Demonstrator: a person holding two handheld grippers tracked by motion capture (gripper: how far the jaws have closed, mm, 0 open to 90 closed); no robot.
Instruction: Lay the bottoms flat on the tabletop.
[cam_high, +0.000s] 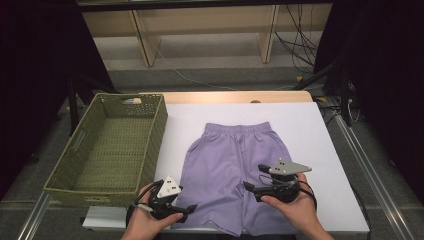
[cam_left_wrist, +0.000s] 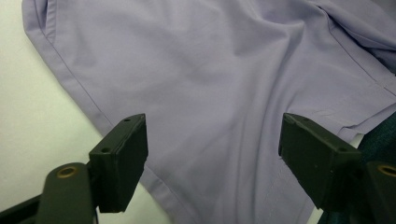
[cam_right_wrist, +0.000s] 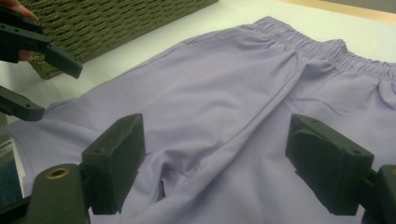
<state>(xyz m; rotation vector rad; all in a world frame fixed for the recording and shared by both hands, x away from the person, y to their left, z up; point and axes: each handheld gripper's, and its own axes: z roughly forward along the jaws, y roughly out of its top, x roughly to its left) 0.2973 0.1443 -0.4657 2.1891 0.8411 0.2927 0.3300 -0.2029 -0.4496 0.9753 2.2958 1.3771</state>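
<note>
Near edge: left gripper and right gripper, both with jaws spread wide and nothing clamped, over the leg hems of the lilac shorts; contact with the cloth seemingly none. Shorts lie flat mid-table on the white sheet, waistband far. Far left: 1 green woven basket.

White table with shorts, seemingly wicker basket

Illumination is even and diffuse from overhead. The white table surface is bright without glare; the surroundings fall into darkness. Shadows are soft. Both gripper views render the near black jaws slightly blurred.
</note>
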